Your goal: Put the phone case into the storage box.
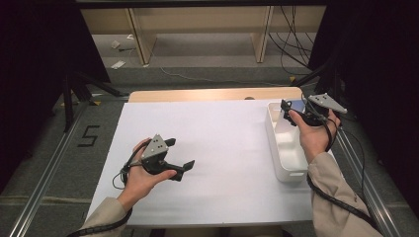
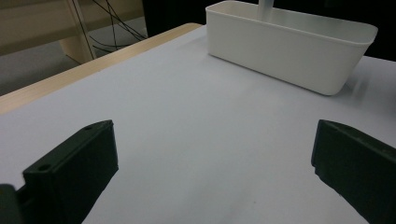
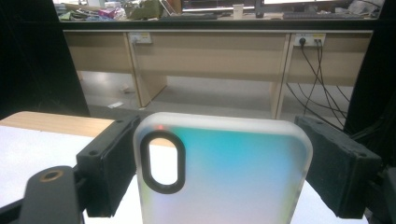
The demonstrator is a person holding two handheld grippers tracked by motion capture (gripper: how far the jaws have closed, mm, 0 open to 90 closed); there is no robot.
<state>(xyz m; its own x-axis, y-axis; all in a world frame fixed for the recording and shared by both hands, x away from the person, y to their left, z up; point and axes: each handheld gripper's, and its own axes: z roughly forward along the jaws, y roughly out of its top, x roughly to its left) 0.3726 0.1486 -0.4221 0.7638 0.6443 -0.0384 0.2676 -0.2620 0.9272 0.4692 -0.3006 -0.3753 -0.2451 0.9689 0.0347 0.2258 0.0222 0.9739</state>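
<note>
White paper covers the desk, giving a plain work area. Right tongs pinch a translucent, iridescent phone case by its edges above the white plastic bin, probably for dropping it in. Left tongs rest spread and hold nothing.

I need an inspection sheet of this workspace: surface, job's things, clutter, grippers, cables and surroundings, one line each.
Surface: white sheet over a wooden table; bare apart from the bin.
Job's things: phone case, translucent with an oval camera hole, between the right gripper's jaws above the white bin at the sheet's right edge.
Clutter: nothing seen on the sheet.
Grippers: left gripper open, nothing between its jaws, above the sheet; right gripper shut on the phone case.
Cables: one trails from each gripper; more hang by the far desk.
Surroundings: grey floor marked 5, scraps of paper on it.
</note>
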